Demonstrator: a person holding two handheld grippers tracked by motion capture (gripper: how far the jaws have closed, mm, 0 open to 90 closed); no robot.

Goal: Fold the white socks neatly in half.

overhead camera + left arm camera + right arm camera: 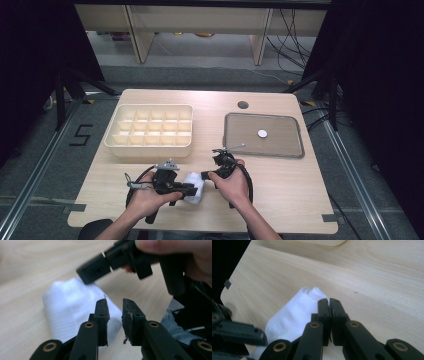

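Since the white cloth [194, 187] lying bunched near the worktop's [280, 200] near edge looks soft, light and limp, I'd pinch a raised fold. My left tongs [114, 305] stand apart just above it, my right tongs [329, 305] pressed together, seemingly on nothing

White cloth seen past the parted fingers of the left gripper [115, 302]

The white cloth [72, 310] is used as the landmark: it is seen lying bunched on the pale wooden table [27, 270]. The left gripper's two black fingers [102, 315] are held with a clear gap between them, nothing being gripped; one finger is seen in front of the cloth's near edge, the other just beside it, over bare wood. Above the cloth, the right gripper [97, 268] is seen blurred, its dark tip close over the cloth's upper edge, and it is held by a hand [180, 250] further from the cloth, at the upper corner.
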